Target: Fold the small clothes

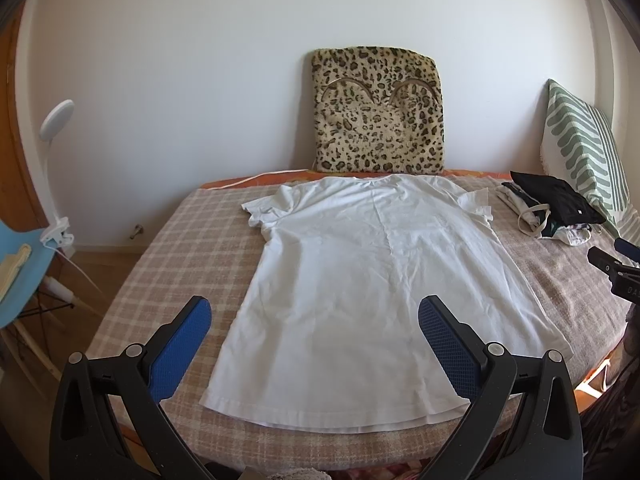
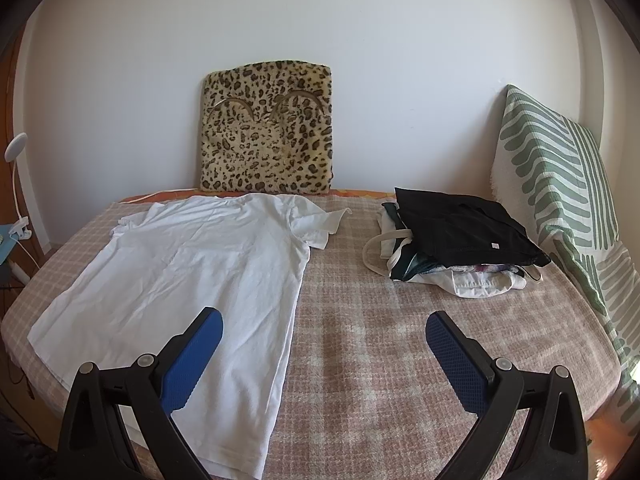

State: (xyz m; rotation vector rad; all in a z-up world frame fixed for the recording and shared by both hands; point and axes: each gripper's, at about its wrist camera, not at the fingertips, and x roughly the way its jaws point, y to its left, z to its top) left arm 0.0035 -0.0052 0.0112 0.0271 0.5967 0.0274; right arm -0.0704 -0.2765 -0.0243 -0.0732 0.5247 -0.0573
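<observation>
The left gripper [image 1: 315, 316] is spread wide and empty, hovering over the near hem of the white T-shirt [image 1: 360, 280]. Its blue pads [image 1: 180, 354] stand well apart, one over the bed's plaid blanket [image 1: 168, 264] just left of the shirt, the other over the shirt's near right part. The right gripper [image 2: 324, 330] is also spread and holds nothing; its left pad sits above the shirt's right side, its right pad above bare blanket.

The T-shirt lies flat and unfolded on the bed, hem near, collar far, both short sleeves out to the sides, the cloth lightly creased. To its right, apart from it, is a pile of clothes [image 2: 452, 240] with a black garment [image 2: 460, 220] on top. At the far edge a leopard-print cushion [image 1: 378, 112] leans upright against the white wall, just beyond the collar. A green-and-white striped pillow [image 2: 560, 184] leans at the far right. Off the bed on the left are a white clip lamp [image 1: 56, 120] and a blue chair [image 1: 20, 272].
</observation>
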